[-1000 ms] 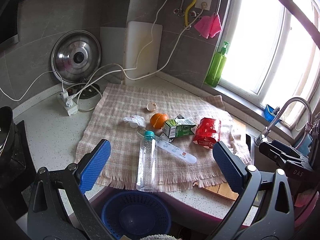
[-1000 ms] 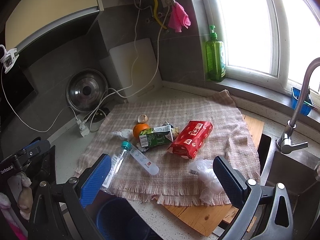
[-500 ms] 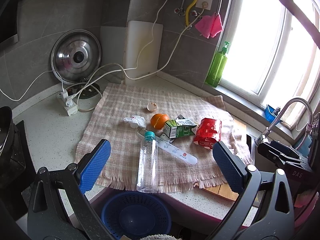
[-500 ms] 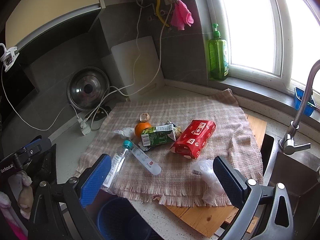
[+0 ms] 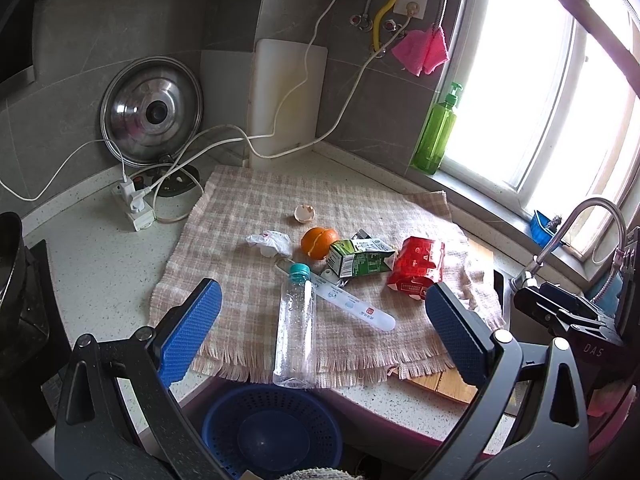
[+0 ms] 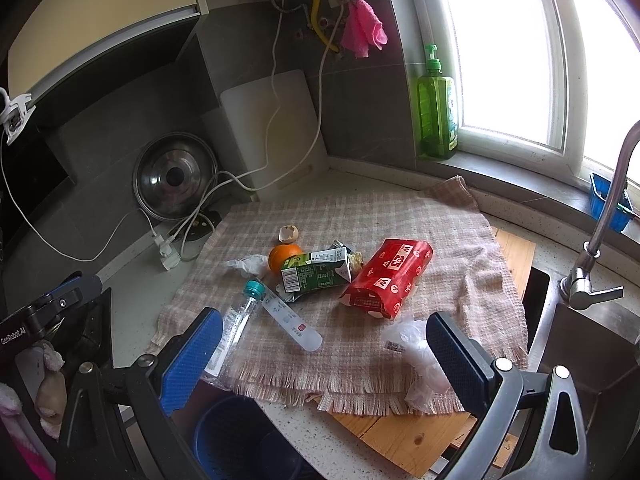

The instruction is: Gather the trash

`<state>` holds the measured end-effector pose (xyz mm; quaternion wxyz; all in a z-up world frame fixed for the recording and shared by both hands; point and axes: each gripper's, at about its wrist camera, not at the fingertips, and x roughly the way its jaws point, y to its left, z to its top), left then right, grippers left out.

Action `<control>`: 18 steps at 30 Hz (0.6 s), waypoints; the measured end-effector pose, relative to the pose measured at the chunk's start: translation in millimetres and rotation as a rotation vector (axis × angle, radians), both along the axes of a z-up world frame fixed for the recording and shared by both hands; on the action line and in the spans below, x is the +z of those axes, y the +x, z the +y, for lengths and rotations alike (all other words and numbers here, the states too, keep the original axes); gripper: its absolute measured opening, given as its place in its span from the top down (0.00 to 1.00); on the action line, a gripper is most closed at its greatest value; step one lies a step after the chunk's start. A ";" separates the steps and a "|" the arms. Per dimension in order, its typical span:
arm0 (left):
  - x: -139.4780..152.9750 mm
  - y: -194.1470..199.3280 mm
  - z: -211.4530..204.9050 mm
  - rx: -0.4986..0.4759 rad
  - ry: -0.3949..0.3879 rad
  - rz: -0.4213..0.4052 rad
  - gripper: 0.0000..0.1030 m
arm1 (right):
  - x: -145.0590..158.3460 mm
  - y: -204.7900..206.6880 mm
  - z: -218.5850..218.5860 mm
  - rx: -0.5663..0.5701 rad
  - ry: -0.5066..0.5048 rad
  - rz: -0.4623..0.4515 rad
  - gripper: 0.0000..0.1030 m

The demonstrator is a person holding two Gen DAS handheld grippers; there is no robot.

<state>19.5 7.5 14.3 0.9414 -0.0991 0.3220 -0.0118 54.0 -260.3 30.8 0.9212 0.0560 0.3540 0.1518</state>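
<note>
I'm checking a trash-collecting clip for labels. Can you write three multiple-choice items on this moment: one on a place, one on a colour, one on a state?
1. Where does the eggshell lie?
A. on the checked cloth, beyond the orange
B. in the blue basket
C. on the windowsill

2. What colour is the clear bottle's cap?
A. red
B. teal
C. yellow

3. How is the left gripper?
A. shut on the bottle
B. shut on the red pack
C. open, holding nothing

Answers: 1 A, the shell sits on the cloth just past the orange. 2 B, the cap shows teal in both views. 3 C, its blue pads stand wide apart above the cloth with nothing between them.
</note>
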 end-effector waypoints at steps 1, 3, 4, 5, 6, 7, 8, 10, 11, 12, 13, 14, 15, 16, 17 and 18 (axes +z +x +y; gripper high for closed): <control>0.1 0.2 0.0 0.000 -0.001 0.001 0.00 | 0.2 0.1 -0.2 -0.001 -0.001 0.000 0.00; 0.1 0.2 0.0 0.000 0.002 0.000 0.00 | 0.3 0.5 -0.3 -0.001 0.000 0.000 0.00; 0.1 0.3 0.2 0.000 0.000 0.000 0.00 | 0.1 0.6 0.3 -0.002 0.000 0.001 0.00; 0.0 0.2 0.2 -0.001 -0.001 0.001 0.00 | 0.2 0.7 -0.4 -0.001 -0.001 -0.001 0.00; 0.0 0.4 0.1 -0.001 -0.001 0.002 0.00 | 0.0 0.8 0.0 -0.001 -0.001 0.000 0.00; -0.1 0.1 0.1 0.000 0.001 0.002 0.00 | 0.0 0.9 0.2 -0.001 -0.002 0.001 0.00; -0.1 0.0 0.4 0.001 0.000 0.003 0.00 | 0.1 1.6 -0.4 0.000 -0.001 0.001 0.00; 0.0 0.0 0.3 0.001 -0.001 0.004 0.00 | -0.3 1.6 0.4 -0.001 -0.001 0.004 0.00; 0.1 -0.2 0.3 0.001 0.000 0.004 0.00 | -1.1 1.7 1.0 0.000 -0.001 0.005 0.00; 0.1 0.1 0.6 0.000 0.001 0.003 0.00 | -2.3 1.5 1.7 0.001 -0.001 0.007 0.00; 0.0 0.0 0.8 0.001 0.000 0.004 0.00 | -3.0 0.5 2.7 0.002 -0.001 0.008 0.00; -0.3 -0.4 0.9 0.002 0.000 0.006 0.00 | -6.2 5.8 -0.3 0.003 -0.002 0.012 0.00; -0.9 -0.8 1.2 0.003 0.002 0.007 0.00 | -7.4 5.5 0.2 0.004 -0.002 0.014 0.00; -1.6 -1.6 1.6 0.005 0.003 0.010 0.00 | -8.5 6.7 0.3 0.004 -0.002 0.017 0.00; -2.6 -2.7 2.0 0.007 0.004 0.013 0.00 | -9.2 7.0 0.2 0.005 -0.002 0.020 0.00; -4.0 -2.9 3.8 0.008 0.003 0.017 0.00 | -9.6 8.5 -0.2 0.005 -0.002 0.024 0.00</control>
